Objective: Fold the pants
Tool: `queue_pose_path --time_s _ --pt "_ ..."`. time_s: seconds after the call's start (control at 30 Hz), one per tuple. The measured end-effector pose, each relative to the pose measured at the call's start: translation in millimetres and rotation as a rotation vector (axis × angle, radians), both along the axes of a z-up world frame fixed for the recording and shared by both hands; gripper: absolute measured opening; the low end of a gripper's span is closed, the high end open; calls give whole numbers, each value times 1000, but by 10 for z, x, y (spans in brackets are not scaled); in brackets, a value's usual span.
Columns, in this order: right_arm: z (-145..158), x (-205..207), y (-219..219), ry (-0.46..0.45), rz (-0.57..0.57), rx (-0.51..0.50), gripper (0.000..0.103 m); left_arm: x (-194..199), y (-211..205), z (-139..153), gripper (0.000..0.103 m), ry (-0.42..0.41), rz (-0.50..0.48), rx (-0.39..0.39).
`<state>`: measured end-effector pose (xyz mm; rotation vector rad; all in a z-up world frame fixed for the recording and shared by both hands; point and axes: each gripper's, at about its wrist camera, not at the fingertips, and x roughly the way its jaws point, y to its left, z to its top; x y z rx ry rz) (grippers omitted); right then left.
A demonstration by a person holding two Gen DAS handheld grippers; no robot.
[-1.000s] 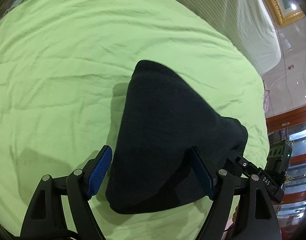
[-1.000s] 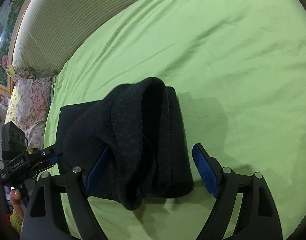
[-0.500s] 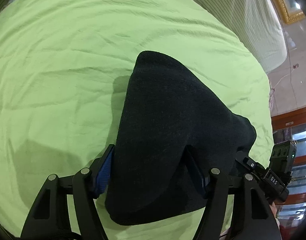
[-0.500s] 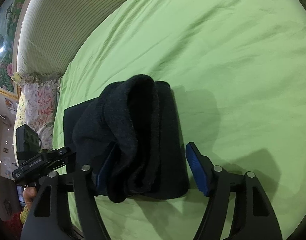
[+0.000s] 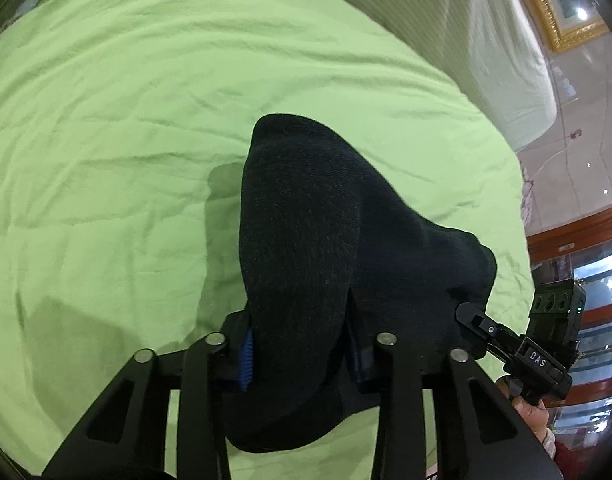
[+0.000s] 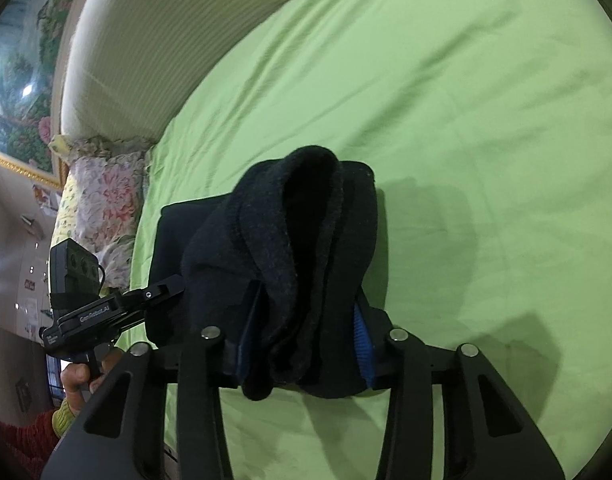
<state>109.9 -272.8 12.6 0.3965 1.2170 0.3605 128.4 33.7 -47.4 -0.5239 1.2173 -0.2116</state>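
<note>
Twin wrist fisheyes peer down their own fingers, close above a green bedsheet; both share the folded black pants, each glimpsing the other gripper opposite.

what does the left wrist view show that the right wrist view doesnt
Only the left wrist view shows the wooden cabinet and the gold picture frame. Only the right wrist view shows the floral pillow and the open rolled end of the black pants. Both show the green bedsheet, the striped headboard, and each gripper, left gripper and right gripper, closed on the pants.
</note>
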Motion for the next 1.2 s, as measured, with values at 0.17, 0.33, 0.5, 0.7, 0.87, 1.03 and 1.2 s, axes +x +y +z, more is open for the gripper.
queue_pose_path --time_s 0.17,0.33,0.5,0.7,0.87,1.03,1.2 --pt "188 46 127 -48 31 13 39 -66 29 263 29 -57 -12 -14" --pt "336 203 350 -88 77 31 39 -79 212 548 29 -117 33 -12" --pt "414 413 605 -117 135 33 39 -28 430 714 29 -149 90 -3" --pt "392 694 942 -125 205 17 39 66 688 741 29 -154 161 16" --pt "296 890 1123 -112 241 15 39 143 876 703 29 -152 196 36" --pt "158 1018 1288 -92 262 8 39 213 1022 561 29 -136 226 49" --pt "8 1096 1375 -65 268 -5 39 247 1104 418 29 -110 242 55"
